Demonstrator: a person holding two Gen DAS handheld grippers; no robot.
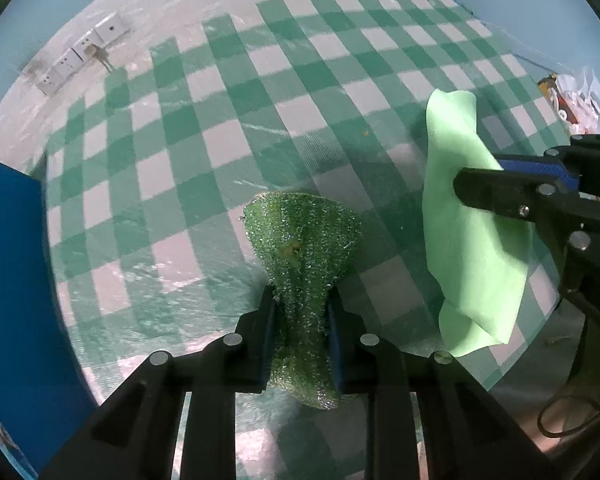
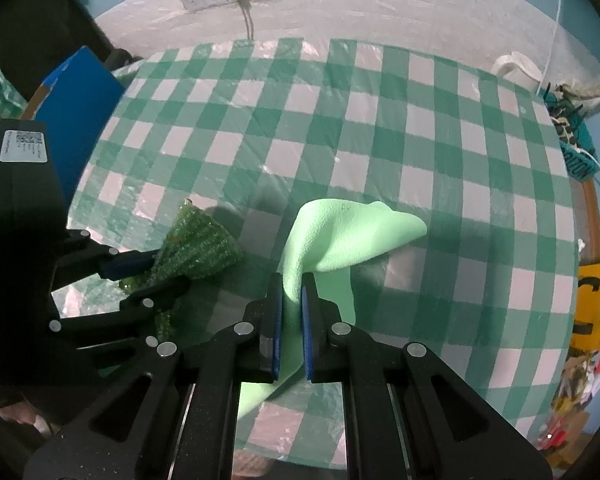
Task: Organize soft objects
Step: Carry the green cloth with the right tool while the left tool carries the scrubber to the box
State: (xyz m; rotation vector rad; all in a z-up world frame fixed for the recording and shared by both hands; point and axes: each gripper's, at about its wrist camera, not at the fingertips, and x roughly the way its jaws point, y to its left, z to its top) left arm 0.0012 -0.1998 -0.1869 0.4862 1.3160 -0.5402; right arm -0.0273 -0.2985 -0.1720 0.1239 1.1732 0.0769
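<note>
While the left tongs (image 1: 302, 312) pinch the scrubber (image 1: 300, 240), the right tongs (image 2: 291, 300) clamp the cloth (image 2: 340, 236).

Glittery rough scrubber (image 1: 304, 240), smooth matt cloth (image 1: 468, 216), glossy checked tablecloth (image 1: 220, 120).

- Ahead of both grippers we see the checked tablecloth (image 2: 380, 120) lying bare and flat up to the wall.
- On our left a blue box (image 1: 12, 280) stands at the table edge and blocks that side.
- On our right, clutter (image 2: 576, 148) lines the table's edge.
- Between our grippers, the sparkly green scrubber (image 1: 300, 248) and pale green cloth (image 1: 472, 240) hang near each other, leaving a narrow gap.
</note>
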